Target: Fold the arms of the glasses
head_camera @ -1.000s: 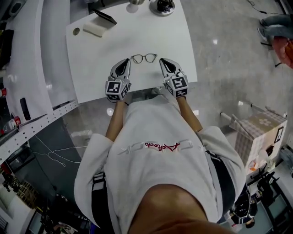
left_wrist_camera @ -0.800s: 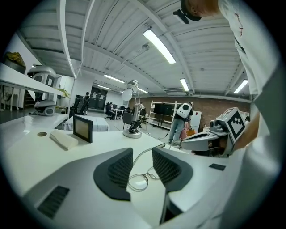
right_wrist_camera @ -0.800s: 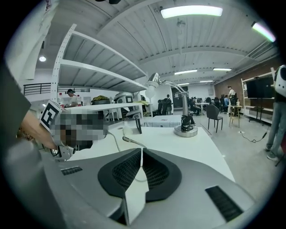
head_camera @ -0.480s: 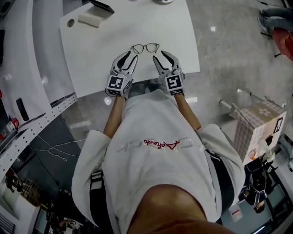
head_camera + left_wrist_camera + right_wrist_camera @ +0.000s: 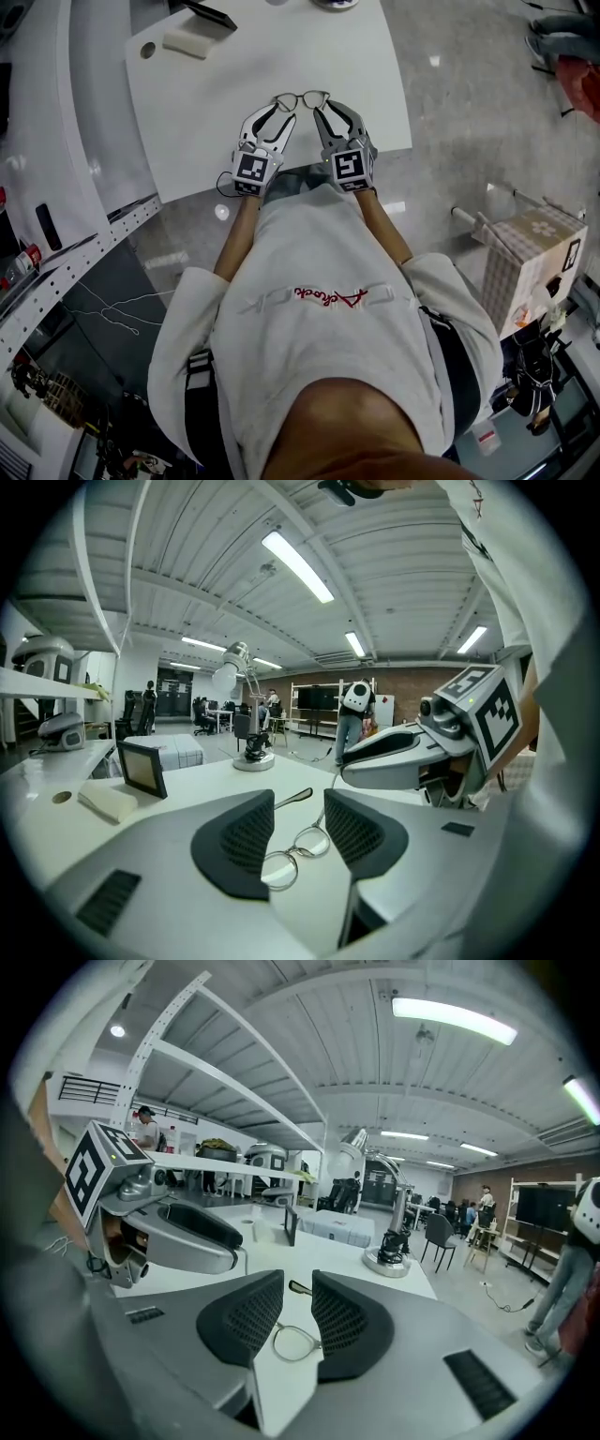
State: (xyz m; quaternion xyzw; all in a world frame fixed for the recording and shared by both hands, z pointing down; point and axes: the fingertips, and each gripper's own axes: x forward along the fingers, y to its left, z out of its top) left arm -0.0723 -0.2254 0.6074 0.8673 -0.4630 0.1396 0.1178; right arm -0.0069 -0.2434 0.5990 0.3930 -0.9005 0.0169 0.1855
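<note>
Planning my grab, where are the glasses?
Head view: glasses on the table toward its near edge, at the tips of the left gripper (opening) and right gripper (closing), neither gripping them.

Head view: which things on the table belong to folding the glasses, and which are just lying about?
Job in hand:
glasses
left gripper, jaws opening, a lens in the gap, not gripped
right gripper, jaws closing, a lens in the gap, not yet pressed

Lying about:
white block
small dark screen
round lamp base
</note>
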